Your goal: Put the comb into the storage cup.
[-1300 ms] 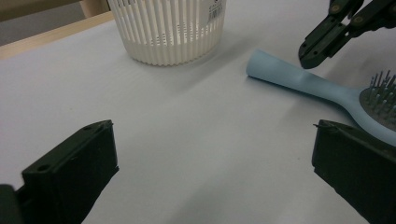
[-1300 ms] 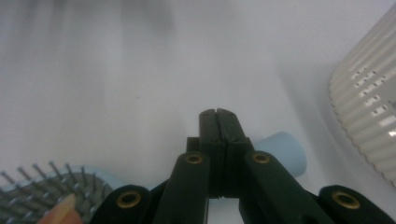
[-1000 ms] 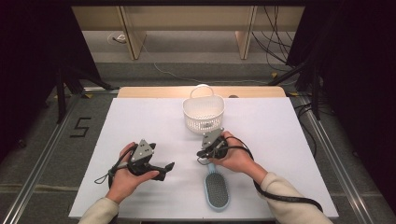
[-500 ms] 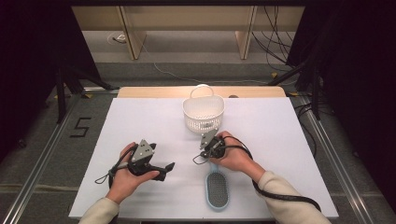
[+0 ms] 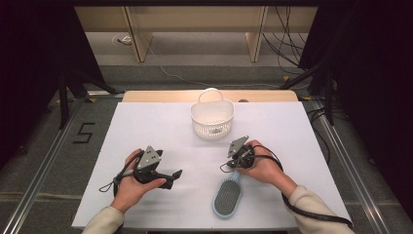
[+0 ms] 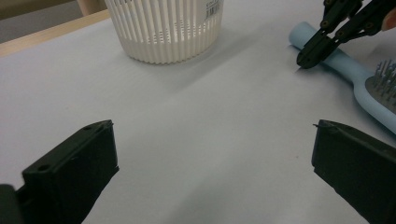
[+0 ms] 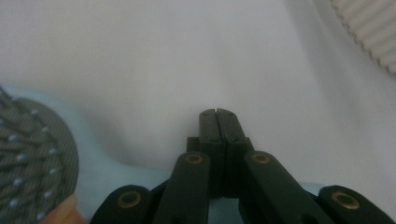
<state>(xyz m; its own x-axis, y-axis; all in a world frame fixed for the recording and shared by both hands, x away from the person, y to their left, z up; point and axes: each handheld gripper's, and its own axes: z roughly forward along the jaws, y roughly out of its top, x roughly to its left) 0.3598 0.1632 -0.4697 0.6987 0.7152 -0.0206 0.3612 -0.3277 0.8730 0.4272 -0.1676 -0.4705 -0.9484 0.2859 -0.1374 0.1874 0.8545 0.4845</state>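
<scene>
Just above the handle of the blue hairbrush [image 5: 227, 197], which lies flat on the white table [image 5: 302, 136] below the basket [image 5: 212, 118], the right gripper [image 5: 225, 168] hovers clenched empty, while the left gripper [image 5: 178, 173] gapes wide.

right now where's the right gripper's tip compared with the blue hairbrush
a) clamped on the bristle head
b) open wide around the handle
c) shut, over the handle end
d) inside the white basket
c: the right gripper has its jaws pressed together with nothing between them, poised just above the handle end of the blue hairbrush, while the white basket stands apart farther up the table.
</scene>
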